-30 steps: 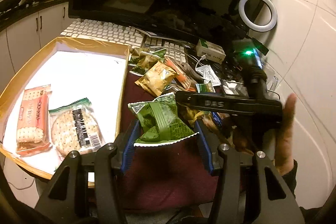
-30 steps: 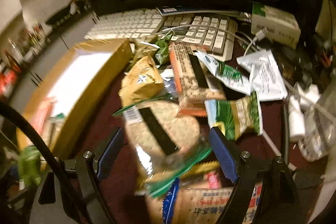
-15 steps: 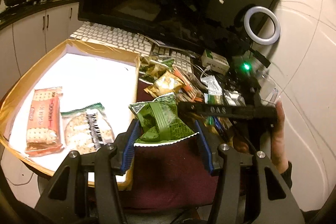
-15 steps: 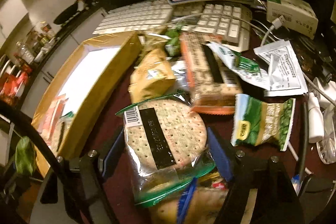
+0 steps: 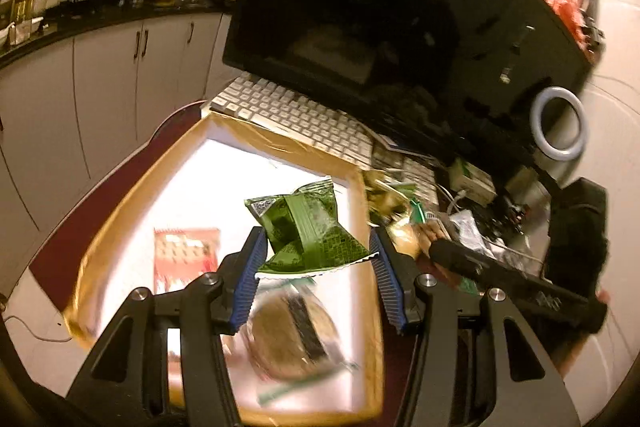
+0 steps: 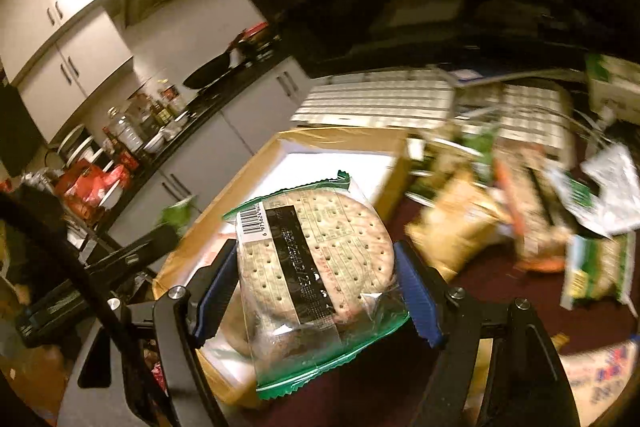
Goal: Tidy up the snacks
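Surface: dark red tabletop [image 6: 460,291], gold-rimmed white tray [image 5: 224,163].
Left gripper [image 5: 316,267]: fingers clamp green foil snack packet [image 5: 308,227].
Right gripper [image 6: 316,291]: fingers grip clear round-cracker pack [image 6: 316,259]; jaws have just narrowed.
Left view only: white ring light [image 5: 558,123].

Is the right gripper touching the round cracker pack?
Touching. The right wrist view shows the right gripper with both blue pads pressed against the sides of the round cracker pack, lifted off the table.

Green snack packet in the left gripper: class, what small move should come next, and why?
Probably lower it a little and open the jaws. The left gripper holds the green snack packet above the white floor of the gold-edged tray, where a red packet and a round cracker pack already lie, so it looks ready to be released there.
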A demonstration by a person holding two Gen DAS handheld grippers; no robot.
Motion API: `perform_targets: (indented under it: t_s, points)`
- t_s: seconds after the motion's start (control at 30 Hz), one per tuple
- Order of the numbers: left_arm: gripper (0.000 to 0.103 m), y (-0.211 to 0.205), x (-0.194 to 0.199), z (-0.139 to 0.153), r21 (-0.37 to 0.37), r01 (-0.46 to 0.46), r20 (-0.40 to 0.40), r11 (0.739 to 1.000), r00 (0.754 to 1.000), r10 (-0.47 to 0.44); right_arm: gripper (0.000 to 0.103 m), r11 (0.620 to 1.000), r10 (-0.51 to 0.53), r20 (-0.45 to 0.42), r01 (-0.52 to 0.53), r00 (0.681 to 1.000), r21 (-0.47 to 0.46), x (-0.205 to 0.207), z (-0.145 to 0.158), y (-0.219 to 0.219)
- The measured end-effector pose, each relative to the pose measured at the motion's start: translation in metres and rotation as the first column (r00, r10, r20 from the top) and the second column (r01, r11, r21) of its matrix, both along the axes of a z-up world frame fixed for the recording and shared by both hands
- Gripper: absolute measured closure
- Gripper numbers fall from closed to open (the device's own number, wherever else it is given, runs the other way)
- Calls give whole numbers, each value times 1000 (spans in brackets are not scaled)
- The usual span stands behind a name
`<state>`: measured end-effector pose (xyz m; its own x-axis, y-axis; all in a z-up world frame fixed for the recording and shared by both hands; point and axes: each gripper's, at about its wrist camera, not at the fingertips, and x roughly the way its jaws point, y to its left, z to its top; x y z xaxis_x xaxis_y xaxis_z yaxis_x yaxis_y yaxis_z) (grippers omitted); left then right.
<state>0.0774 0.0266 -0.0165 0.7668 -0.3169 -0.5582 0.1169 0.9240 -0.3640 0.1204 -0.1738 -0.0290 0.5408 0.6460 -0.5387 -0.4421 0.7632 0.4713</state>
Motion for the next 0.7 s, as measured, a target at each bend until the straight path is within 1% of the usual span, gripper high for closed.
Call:
perform_targets:
  t_s: [0.07,0.1,0.17,0.23,0.3,0.37,0.43,0.53,0.67,0.7]
  points:
    - [49,5,20,-4,28,16,-40,999,999,-15,27,1000,14,-14,-14,1000,-13,19,3,20]
    - [49,5,30,-9,57,35,-70,998,997,-31,27,1000,13,-15,-14,1000,-22,25,3,28]
    - [49,4,44,-19,107,49,-111,993,993,-37,27,998,-1,-25,0,1000,-67,41,4,44]
    - [49,-3,58,-32,151,77,-185,986,982,-48,27,995,-13,-45,9,999,-96,54,-1,55]
    - [49,-8,67,-42,182,103,-231,978,971,-60,27,993,-24,-60,17,998,-117,67,-9,64]
    - [49,-11,70,-48,194,120,-258,974,964,-67,27,992,-18,-91,6,996,-125,73,-19,66]
    - [48,-13,74,-53,212,119,-281,970,958,-56,27,991,-14,-105,-1,994,-137,75,-28,71]
    - [48,-14,74,-60,244,120,-302,962,952,-42,27,984,-15,-99,-2,995,-177,74,-36,74]
    - [47,-11,73,-66,249,135,-332,959,942,-47,24,964,-29,-56,13,998,-267,71,-38,84]
    - [47,-10,73,-66,244,135,-333,960,942,-48,24,961,-28,-48,14,998,-277,70,-38,85]
